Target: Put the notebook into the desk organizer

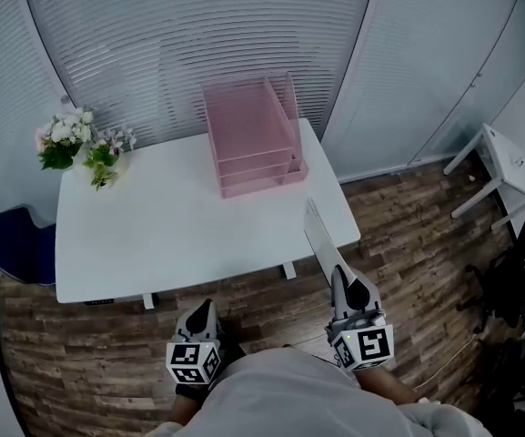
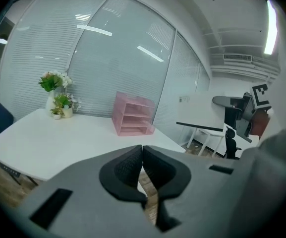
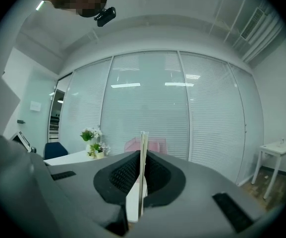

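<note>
Right gripper (image 3: pixel 142 181) pinches the one notebook (image 1: pixel 320 235) edge-on in its jaws, in the air by the white surface's (image 1: pixel 153 235) near right corner. Its long axis points away towards the single pink desk organizer (image 1: pixel 253 139). Left gripper (image 2: pixel 143 165): jaws pressed together, nothing between.

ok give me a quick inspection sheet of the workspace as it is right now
surface: white table, carrying only the organizer and the flowers
job's things: pink desk organizer at the table's far right; notebook held edge-on by the table's near right corner
clutter: flowers at the far left corner
grippers: right gripper shut on the notebook; left gripper shut, empty
cables: nothing seen
surroundings: blue chair left; white side table and black office chair right; wood floor; blinds behind
</note>
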{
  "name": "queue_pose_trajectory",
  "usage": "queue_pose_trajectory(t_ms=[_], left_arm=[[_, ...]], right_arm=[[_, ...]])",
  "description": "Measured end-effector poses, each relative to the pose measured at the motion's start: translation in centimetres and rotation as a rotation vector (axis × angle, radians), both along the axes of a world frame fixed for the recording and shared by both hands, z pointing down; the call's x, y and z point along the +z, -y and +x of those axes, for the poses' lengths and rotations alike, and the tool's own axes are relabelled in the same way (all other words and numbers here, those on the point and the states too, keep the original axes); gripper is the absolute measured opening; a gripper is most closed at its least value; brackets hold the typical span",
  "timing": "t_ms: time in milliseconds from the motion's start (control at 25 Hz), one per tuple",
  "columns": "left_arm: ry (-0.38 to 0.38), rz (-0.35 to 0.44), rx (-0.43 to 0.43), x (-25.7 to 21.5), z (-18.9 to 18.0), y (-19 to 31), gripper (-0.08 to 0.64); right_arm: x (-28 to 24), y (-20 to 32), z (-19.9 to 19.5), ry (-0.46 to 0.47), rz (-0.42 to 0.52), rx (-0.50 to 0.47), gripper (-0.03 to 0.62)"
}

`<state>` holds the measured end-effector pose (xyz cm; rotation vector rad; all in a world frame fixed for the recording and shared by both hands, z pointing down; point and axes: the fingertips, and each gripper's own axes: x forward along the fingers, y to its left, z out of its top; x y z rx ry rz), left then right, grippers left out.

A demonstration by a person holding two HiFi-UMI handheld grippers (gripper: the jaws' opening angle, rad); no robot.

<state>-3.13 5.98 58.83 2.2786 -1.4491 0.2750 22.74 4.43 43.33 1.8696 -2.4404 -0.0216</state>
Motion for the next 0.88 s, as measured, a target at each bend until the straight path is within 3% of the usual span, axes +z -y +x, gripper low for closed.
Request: queue_pose_trajectory(t_ms=[440, 640, 880], left_arm=[[-0.018, -0.060, 0.142, 0.1, -9.3, 9.1, 0.010], [-0.010, -0.084, 0.186, 1.4, -11.7, 11.3, 0.010], [0.000, -0.092, 0.167, 1.7, -12.1, 12.0, 0.009]], right_arm=[[-5.6, 14.2, -6.5, -0.115, 0.090, 0.145, 0.018], [-7.6, 21.2, -8.0, -0.199, 0.127, 0.146, 0.018], [-9.6, 28.5, -8.2, -0.296, 0.144, 0.101, 0.018]])
